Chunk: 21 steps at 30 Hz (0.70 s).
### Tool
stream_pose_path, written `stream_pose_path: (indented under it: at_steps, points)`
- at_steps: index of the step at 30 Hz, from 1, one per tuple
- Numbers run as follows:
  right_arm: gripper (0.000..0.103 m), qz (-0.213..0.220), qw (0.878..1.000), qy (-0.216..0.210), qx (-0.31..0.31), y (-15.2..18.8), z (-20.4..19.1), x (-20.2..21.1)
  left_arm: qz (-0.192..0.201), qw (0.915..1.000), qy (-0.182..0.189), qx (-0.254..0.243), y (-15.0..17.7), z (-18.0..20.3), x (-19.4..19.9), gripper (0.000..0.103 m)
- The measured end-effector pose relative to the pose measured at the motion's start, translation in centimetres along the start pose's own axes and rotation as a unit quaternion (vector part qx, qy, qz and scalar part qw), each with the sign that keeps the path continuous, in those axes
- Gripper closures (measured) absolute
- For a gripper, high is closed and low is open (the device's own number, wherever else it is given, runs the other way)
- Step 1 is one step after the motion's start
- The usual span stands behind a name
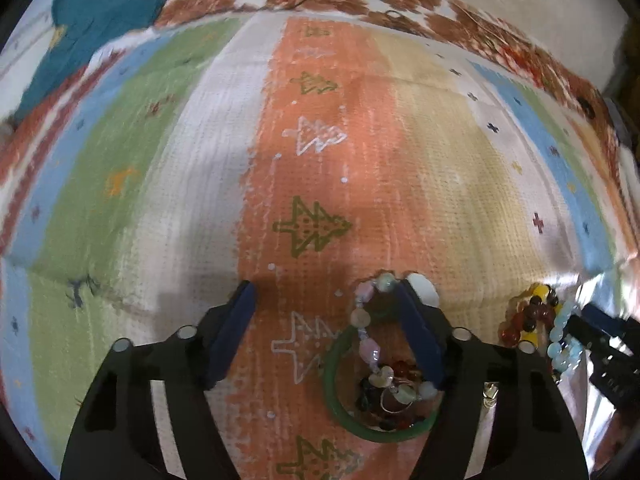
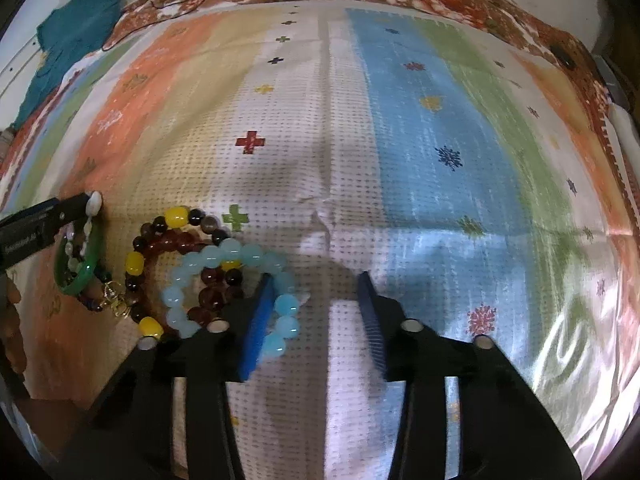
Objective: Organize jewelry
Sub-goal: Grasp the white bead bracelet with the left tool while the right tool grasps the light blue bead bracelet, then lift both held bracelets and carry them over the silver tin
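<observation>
Left gripper (image 1: pixel 326 292) jaws spread beside green bangle (image 1: pixel 340 412) ringing mixed beads (image 1: pixel 394 392), right gripper (image 2: pixel 318 280) jaws spread, blue bracelet (image 2: pixel 240 264) around one finger right of bangle, striped mat (image 2: pixel 400 160) beneath.

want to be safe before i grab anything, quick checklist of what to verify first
1. Left tool open: ok.
2. Right tool open: ok.
3. Pastel strand free of the left tool: not ok, it is draped over the right finger.
4. Bangle lying free: not ok, beads are piled inside it.
5. Blue bracelet separate: not ok, it overlaps the dark bracelet, and the right tool's left finger sits inside its ring.
6. Gold charm loose or attached: cannot tell.
</observation>
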State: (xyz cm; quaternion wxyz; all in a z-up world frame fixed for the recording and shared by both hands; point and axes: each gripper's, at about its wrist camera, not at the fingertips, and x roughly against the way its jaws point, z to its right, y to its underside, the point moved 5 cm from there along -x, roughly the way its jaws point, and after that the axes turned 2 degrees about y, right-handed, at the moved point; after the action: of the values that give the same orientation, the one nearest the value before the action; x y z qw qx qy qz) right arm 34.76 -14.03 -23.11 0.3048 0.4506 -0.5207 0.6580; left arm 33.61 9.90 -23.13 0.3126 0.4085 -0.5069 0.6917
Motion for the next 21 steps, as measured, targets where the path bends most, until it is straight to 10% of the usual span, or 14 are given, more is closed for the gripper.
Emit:
stream_pose_path:
  at_steps: [3,11,21]
  points:
    - [0.081,0.002,1.0,0.001,0.003,0.2,0.0,0.1,0.0,0.9998,-0.007,-0.02,0.2,0.2,0.0,0.038]
    - [0.091,0.008,1.0,0.003,0.003,0.3,0.3,0.2,-0.001,0.9985,-0.034,-0.043,0.4,-0.2,0.0,0.089]
    - [0.091,0.03,0.999,0.013,0.024,0.1,0.0,1.9,0.001,0.9978,-0.037,-0.055,0.2,-0.1,1.3,0.091]
